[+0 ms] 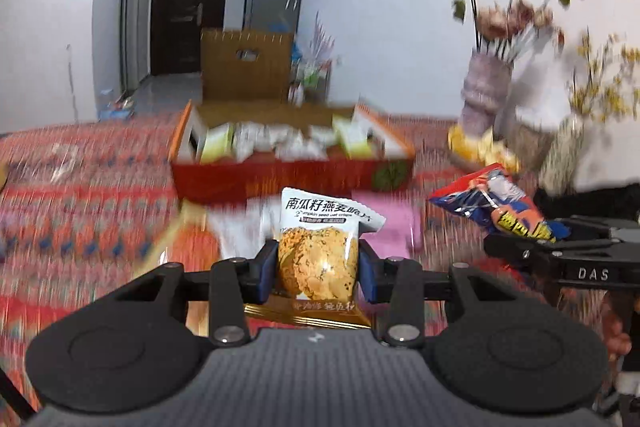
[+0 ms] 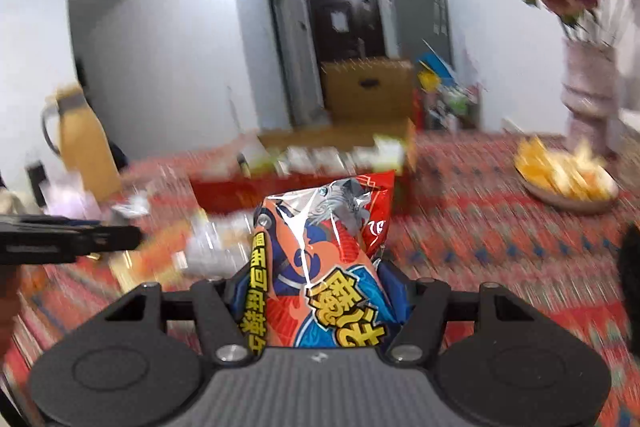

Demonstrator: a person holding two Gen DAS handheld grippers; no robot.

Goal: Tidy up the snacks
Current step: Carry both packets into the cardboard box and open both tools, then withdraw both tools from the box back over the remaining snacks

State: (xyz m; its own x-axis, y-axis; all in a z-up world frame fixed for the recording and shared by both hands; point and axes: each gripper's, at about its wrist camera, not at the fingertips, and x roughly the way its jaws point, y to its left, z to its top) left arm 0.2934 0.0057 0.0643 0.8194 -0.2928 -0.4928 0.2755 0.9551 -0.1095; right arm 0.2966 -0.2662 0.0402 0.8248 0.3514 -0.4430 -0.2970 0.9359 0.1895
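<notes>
Left gripper point(image 1: 318, 265): jaws closed most of the way, blue pads pinching a white-and-gold oat crisp packet point(image 1: 320, 247) at both side edges; packet stands upright above the tablecloth point(image 1: 80, 187).

Right gripper point(image 2: 320, 287): jaws drawn in on a red-and-blue snack bag point(image 2: 324, 267), bag upright and crumpled between them; same bag appears at 3 o'clock in the left wrist view.

Red snack box point(image 1: 288, 175): open-topped, at 12 o'clock beyond both grippers, holding a row of pale small packets point(image 1: 276, 141); blurred.

Loose packets point(image 2: 208, 247): lying on the tablecloth at 9 o'clock of the right gripper, details too blurred to tell.

Vase of dried flowers point(image 1: 486, 91): at 2 o'clock, near a plate of yellow snacks point(image 2: 568, 179).

Tan jug point(image 2: 86, 143): at 10 o'clock in the right wrist view.
</notes>
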